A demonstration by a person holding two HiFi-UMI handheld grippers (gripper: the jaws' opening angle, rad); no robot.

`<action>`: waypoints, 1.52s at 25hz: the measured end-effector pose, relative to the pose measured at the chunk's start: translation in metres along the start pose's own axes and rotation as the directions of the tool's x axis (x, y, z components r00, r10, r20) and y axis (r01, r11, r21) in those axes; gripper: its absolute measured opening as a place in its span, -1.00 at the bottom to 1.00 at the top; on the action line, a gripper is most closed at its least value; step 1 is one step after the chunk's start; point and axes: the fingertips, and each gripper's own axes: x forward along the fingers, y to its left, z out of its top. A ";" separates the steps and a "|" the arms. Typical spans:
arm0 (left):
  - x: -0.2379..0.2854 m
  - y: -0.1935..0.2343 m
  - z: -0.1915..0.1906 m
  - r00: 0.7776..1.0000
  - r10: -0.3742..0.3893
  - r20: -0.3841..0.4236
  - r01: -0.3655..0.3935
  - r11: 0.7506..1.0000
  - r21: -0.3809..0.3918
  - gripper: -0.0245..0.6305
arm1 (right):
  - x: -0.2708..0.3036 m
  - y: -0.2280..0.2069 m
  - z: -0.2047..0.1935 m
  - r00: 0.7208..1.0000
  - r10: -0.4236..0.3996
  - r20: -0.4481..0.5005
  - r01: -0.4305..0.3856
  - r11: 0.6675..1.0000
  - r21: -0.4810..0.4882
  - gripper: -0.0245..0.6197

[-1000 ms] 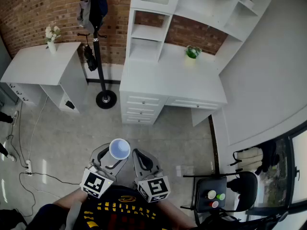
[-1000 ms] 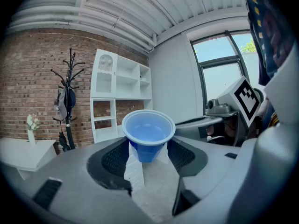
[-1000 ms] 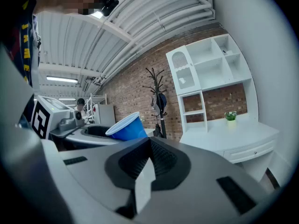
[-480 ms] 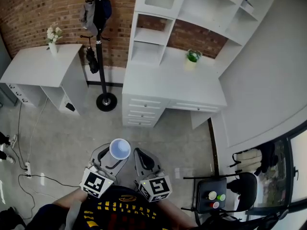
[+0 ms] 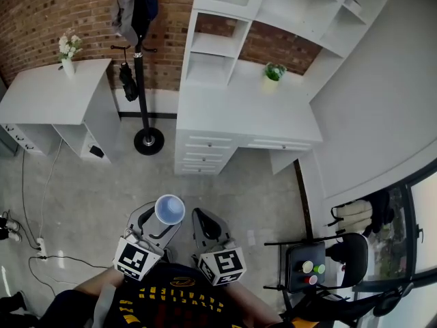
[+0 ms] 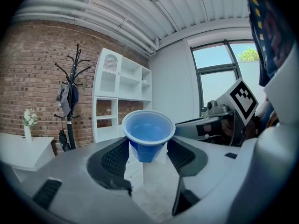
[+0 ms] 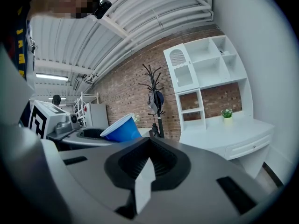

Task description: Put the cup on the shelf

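Head view, L gripper (image 5: 162, 225) fingers clamped on blue cup (image 5: 169, 209), R gripper (image 5: 203, 219) fingers pressed together, empty

Head cam sits up on me, looks fwd & steeply down. Floor is far below, my left gripper (image 5: 160, 221) & right gripper (image 5: 207, 224) are close at the bottom edge, and the white desk (image 5: 246, 115) w/ shelf unit (image 5: 208, 44) is well ahead at top.

Left gripper cam rides on my left gripper, v. near its jaws, looking along them from low down twd brick wall (image 5: 68, 5). Right gripper cam does the same on my right, facing desk & shelf unit.

All 3 views share shelf unit, coat stand (image 5: 141, 67) & blue cup (image 5: 169, 209). Each gripper cam also catches the other gripper at its side.
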 end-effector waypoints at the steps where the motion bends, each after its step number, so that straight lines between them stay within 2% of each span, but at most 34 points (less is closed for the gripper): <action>1: -0.002 0.002 -0.002 1.000 -0.007 0.001 0.007 1.000 -0.006 -0.13 | 0.002 0.003 -0.003 1.000 -0.006 -0.008 0.006 1.000 0.000 -0.94; 8: -0.002 0.003 -0.015 0.998 -0.059 -0.007 0.058 0.996 -0.074 -0.13 | 0.001 0.007 -0.024 0.996 -0.054 -0.072 0.054 0.999 0.007 -0.94; 14: 0.020 0.004 -0.027 0.998 -0.060 -0.028 0.059 0.996 -0.060 -0.13 | 0.010 -0.012 -0.035 0.995 -0.045 -0.093 0.048 0.998 0.036 -0.94; 19: 0.047 0.010 -0.023 0.999 -0.017 -0.047 0.016 0.999 -0.036 -0.13 | 0.025 -0.040 -0.029 0.998 -0.004 -0.069 0.008 0.998 0.056 -0.94; 27: 0.114 0.007 0.006 0.998 0.045 -0.045 -0.045 0.999 0.000 -0.13 | 0.047 -0.107 0.000 0.998 0.060 -0.036 -0.058 0.997 0.055 -0.94; 38: 0.184 -0.002 0.023 0.988 0.128 -0.088 -0.126 0.992 0.026 -0.13 | 0.065 -0.174 0.010 0.986 0.163 -0.028 -0.159 0.982 0.100 -0.94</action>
